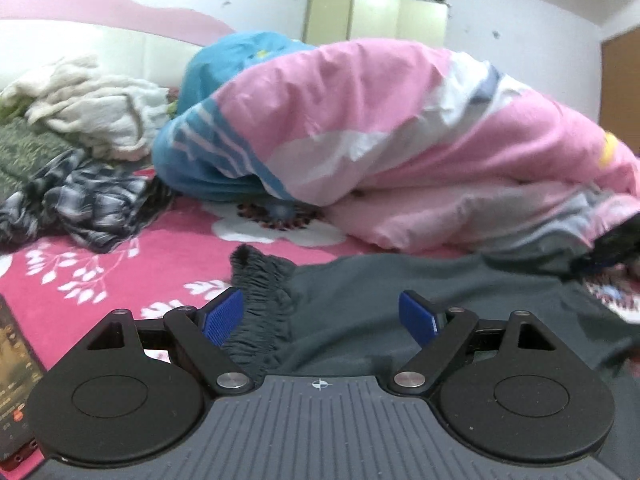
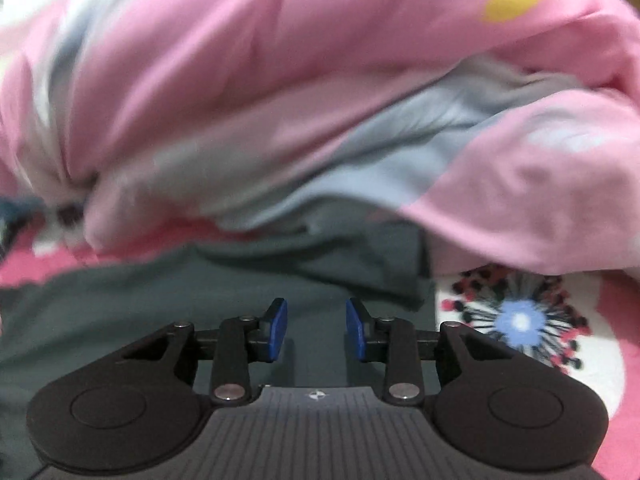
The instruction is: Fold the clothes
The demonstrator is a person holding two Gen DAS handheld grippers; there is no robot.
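White walls and a pale wardrobe [image 1: 376,16] stood behind the bed, whose pink floral bedspread [image 1: 80,264] filled the lower part of both my views. Across it lay the dark grey garment [image 1: 400,300], the piece I had to fold, spread fairly flat with its gathered, ribbed edge [image 1: 256,292] turned up toward the left of the left camera's view.

My left gripper [image 1: 320,316] hung low over that garment with its jaws spread wide, nothing between the blue pads [image 1: 222,316]; the ribbed edge ran just beside the left pad, though I could not tell whether they touched. My right gripper [image 2: 316,330] pointed down at a flat stretch of the same grey cloth [image 2: 200,300], its jaws partly parted, and I saw no fabric pinched between them.

Behind the garment a big pink, white and blue duvet [image 1: 400,120] was heaped up, its lower fold just over the garment's far edge. Farther left sat a cream blanket [image 1: 88,104], a checked black-and-white cloth [image 1: 88,204], and a phone [image 1: 16,376] at the frame's edge.
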